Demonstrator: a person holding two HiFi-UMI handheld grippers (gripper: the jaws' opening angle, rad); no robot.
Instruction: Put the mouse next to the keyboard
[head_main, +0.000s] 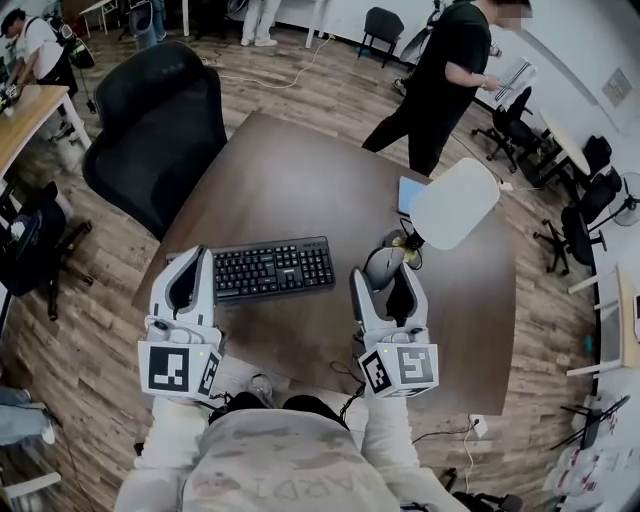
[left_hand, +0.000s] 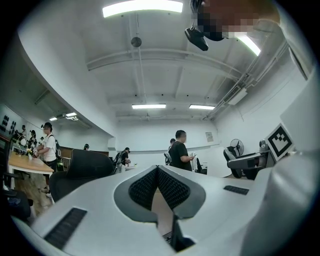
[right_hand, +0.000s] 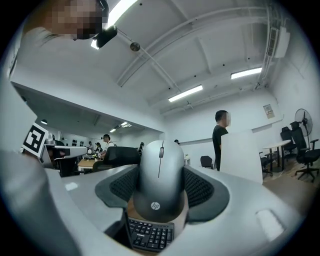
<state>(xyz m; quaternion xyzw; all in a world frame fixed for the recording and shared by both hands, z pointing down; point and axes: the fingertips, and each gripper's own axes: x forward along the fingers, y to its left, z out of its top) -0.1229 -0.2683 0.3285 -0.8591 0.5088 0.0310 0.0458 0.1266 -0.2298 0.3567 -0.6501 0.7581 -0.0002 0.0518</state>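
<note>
Your right gripper (head_main: 388, 280) clamps mouse (right_hand: 161, 180), long axis along jaws, pointing far. Keyboard (head_main: 272, 268) lies just left; set-down spot beside its right end. Your left gripper (head_main: 193, 262) closed, empty.

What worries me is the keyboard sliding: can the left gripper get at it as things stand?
Probably yes. The left gripper, jaws shut and empty, is right beside the left end of the keyboard, and nothing lies between them.
</note>
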